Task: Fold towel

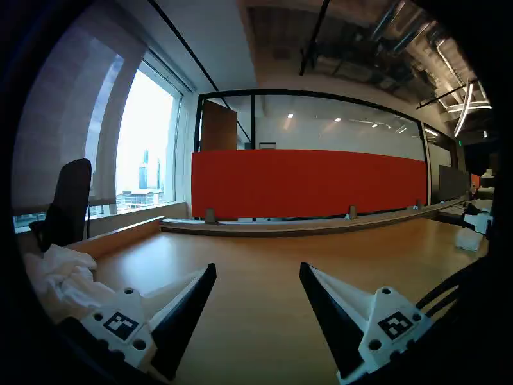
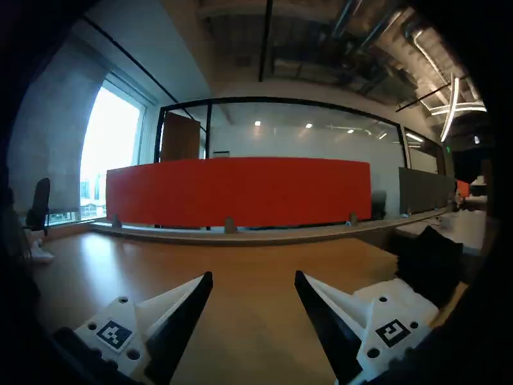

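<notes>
Towel (image 1: 61, 279) x1, crumpled | L tool (image 1: 257, 264), R tool (image 2: 253, 273): jaws apart

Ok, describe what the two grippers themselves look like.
Left gripper and right gripper look alike: white tapered, triangular fingers with black inner faces, screw holes, and a black-and-white square marker on each. Black cables run beside the left one.

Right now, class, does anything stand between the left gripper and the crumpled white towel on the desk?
Nothing visible does. The towel lies crumpled on the wooden desk, just to the left of the open left gripper and outside its span. The gripper would have to swing left to reach it.
</notes>
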Demonstrator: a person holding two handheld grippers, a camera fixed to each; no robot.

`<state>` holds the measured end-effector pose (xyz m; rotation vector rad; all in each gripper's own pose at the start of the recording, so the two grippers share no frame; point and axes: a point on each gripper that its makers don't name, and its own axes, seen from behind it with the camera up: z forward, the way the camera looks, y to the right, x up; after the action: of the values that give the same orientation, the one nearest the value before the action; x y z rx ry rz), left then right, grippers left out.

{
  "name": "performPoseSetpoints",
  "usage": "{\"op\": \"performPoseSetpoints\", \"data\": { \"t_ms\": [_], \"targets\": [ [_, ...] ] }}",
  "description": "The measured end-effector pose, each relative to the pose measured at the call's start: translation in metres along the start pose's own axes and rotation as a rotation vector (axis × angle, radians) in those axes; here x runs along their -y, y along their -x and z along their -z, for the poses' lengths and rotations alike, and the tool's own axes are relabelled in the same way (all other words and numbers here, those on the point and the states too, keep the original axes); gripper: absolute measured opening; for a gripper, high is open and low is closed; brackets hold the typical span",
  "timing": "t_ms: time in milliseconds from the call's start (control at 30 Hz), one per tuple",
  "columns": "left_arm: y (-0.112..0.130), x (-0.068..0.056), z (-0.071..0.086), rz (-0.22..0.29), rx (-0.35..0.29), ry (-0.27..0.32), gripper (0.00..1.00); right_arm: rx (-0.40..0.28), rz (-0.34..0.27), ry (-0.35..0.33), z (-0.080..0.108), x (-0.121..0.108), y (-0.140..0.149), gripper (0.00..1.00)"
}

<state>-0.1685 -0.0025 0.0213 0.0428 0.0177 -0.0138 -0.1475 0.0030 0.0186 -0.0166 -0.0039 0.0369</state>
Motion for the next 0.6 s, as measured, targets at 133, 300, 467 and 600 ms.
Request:
{"op": "performPoseSetpoints", "data": {
  "t_ms": [133, 300, 467, 600],
  "targets": [
    [-0.0001, 0.0002, -0.0001, 0.000, 0.000, 0.000, 0.97, -0.001, 0.010, -0.002, -0.0002, 0.0020, 0.0010, 0.99],
    [-0.0001, 0.0004, 0.0000, 0.000, 0.000, 0.000, 0.96, -0.001, 0.011, 0.000, -0.0003, 0.0031, 0.0005, 0.99],
    [-0.0001, 0.0006, -0.0002, 0.000, 0.000, 0.000, 0.97, -0.001, 0.012, -0.001, 0.0009, 0.0042, 0.0005, 0.99],
    [-0.0001, 0.0004, 0.0000, 0.000, 0.000, 0.000, 0.96, -0.001, 0.012, -0.006, 0.0007, 0.0062, 0.0002, 0.99]
  ]
}}
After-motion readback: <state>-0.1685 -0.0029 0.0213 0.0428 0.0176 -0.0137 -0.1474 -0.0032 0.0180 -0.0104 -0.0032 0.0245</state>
